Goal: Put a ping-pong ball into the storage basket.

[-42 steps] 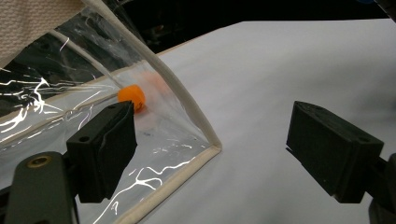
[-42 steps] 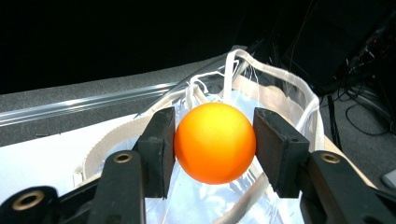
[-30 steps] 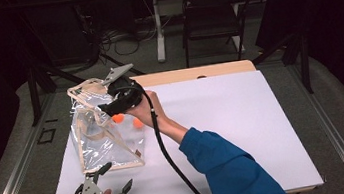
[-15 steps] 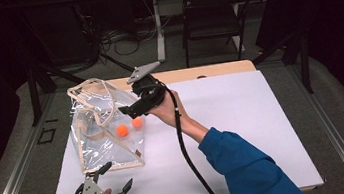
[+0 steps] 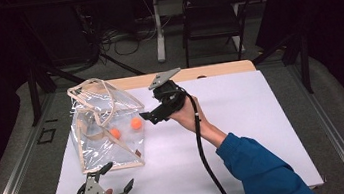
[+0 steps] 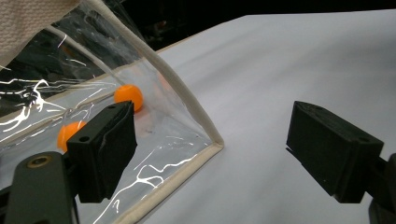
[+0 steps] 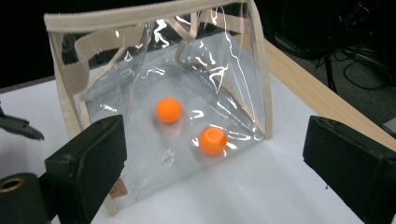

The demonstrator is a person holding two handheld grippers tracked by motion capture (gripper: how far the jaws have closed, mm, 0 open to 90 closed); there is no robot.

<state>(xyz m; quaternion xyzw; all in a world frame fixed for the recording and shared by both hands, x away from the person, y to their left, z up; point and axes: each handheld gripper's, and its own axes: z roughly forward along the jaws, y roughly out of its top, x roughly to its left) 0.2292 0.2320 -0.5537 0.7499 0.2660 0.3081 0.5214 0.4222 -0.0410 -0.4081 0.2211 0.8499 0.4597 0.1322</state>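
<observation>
A clear plastic bag [image 5: 97, 118] with beige trim and handles stands at the table's left. Two orange balls [image 5: 136, 123] [image 5: 115, 133] lie on its floor, seen through the wall as balls [image 7: 168, 110] [image 7: 212, 140] in the right gripper view. My right gripper [image 5: 148, 117] hovers just right of the bag and points at it; its jaws have just been opening and nothing is between them [image 7: 217, 156]. My left gripper [image 5: 119, 174] rests open near the front edge, by the bag's front corner [image 6: 215, 145], with nothing between its fingers [image 6: 105, 149].
White table surface [image 5: 243, 118] stretches to the right of the bag, with a wooden strip [image 5: 217, 70] along its far edge. A dark chair [image 5: 210, 21] and cables stand on the floor beyond the table.
My right gripper has drawn back to the right, away from the bag's mouth, with its jaws spread wider. One ball lies lower in the bag. The left gripper has stayed put.
</observation>
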